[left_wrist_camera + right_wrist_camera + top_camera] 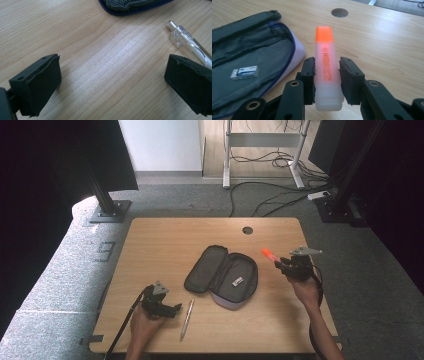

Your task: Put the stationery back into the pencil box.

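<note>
Right gripper (327,72) of mine clamps an orange highlighter (327,67), lifted above the table (387,37).
"HIGHLIGHTER" runs along its barrel; its orange cap points away, between my jaws, beside the open pencil case (249,55).

At the middle of your bench (150,240) the pencil case (222,276) lies opened flat, its lid toward 10 o'clock, with an eraser (238,281) lying in it. The pen (187,318) lies at 7 o'clock from the case, just beside your left gripper (172,309), which sits at 9 o'clock of the pen. Your right gripper (280,265) is at 3 o'clock of the case, holding the highlighter (268,254) above the bench, pointed toward 10 o'clock. The cable hole (247,230) lies at 12 o'clock, behind the case.
</note>
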A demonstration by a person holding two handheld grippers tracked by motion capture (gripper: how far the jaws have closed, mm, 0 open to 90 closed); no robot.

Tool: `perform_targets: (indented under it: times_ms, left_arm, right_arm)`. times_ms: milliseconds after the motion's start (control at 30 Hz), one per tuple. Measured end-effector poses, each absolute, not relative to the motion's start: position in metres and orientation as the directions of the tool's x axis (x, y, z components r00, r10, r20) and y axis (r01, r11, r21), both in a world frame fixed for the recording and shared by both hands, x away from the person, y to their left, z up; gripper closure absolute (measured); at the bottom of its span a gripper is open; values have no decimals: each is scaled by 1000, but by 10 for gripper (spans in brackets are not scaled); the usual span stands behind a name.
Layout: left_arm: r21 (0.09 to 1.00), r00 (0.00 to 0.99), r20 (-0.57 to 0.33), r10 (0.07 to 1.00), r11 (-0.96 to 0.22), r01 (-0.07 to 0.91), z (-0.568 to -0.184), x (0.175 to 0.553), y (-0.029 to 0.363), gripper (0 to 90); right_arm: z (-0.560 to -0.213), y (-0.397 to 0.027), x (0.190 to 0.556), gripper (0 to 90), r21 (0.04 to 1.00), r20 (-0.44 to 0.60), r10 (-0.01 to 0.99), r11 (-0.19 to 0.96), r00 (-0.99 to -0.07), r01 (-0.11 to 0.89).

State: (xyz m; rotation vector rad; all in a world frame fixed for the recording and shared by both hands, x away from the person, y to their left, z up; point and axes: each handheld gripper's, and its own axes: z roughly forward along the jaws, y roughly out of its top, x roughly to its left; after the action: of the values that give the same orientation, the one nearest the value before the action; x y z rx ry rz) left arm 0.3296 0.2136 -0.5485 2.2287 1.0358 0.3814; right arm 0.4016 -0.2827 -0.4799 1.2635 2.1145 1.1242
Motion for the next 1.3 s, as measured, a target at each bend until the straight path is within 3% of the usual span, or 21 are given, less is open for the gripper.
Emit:
perform_targets:
  times_ms: [500, 1300]
  left_arm:
    - [660, 647, -7, 763, -482, 576, -549, 330, 214, 5]
    - [660, 647, -7, 763, -482, 576, -549, 330, 214, 5]
  right_arm:
    - [-467, -252, 393, 653, 829, 13, 829, 304, -560, 470]
    - [-483, -206, 388, 653, 812, -7, 771, 376, -637, 446]
